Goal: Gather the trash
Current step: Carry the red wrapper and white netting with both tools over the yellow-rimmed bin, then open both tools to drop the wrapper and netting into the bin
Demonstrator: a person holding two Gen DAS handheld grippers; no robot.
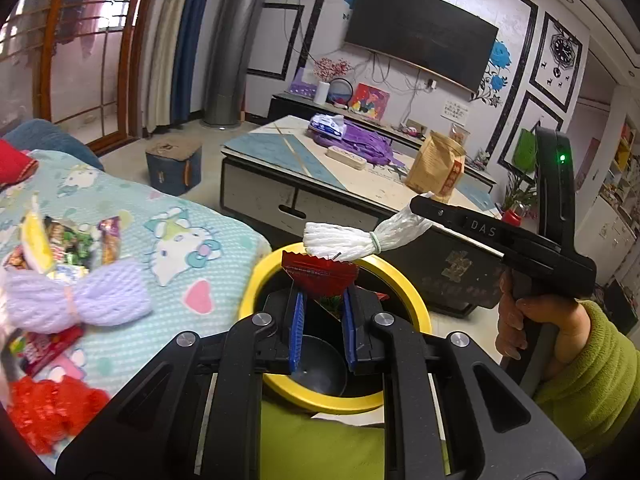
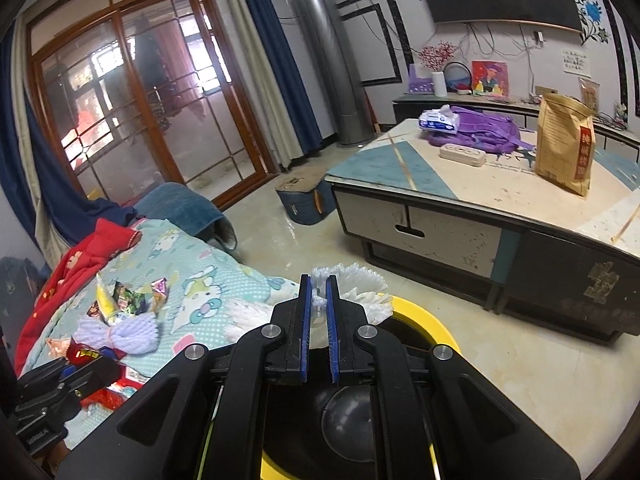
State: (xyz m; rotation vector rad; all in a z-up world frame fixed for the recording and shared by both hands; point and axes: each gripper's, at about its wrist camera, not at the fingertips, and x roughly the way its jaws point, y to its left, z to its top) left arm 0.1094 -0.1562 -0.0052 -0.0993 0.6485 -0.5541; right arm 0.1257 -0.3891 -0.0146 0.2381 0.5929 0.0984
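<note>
Both loads hang over the yellow-rimmed bin [image 1: 404, 280], so the drop-off step is in hand: the left gripper [image 1: 322, 304] clamps a red wrapper [image 1: 320, 276], and the right gripper [image 2: 318, 300] pinches a white foam net [image 1: 360, 238]. Next each should spread its jaws there, though the bin's depth is hard to judge. More wrappers [image 1: 68, 244] lie on the blanket [image 1: 224, 248].

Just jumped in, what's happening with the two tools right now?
Both are over the yellow-rimmed bin. The left tool is shut on a red wrapper above the opening. The right tool is shut on a white foam net, also held over the bin. More wrappers, a purple foam net and red netting wait on the Hello Kitty blanket.
</note>
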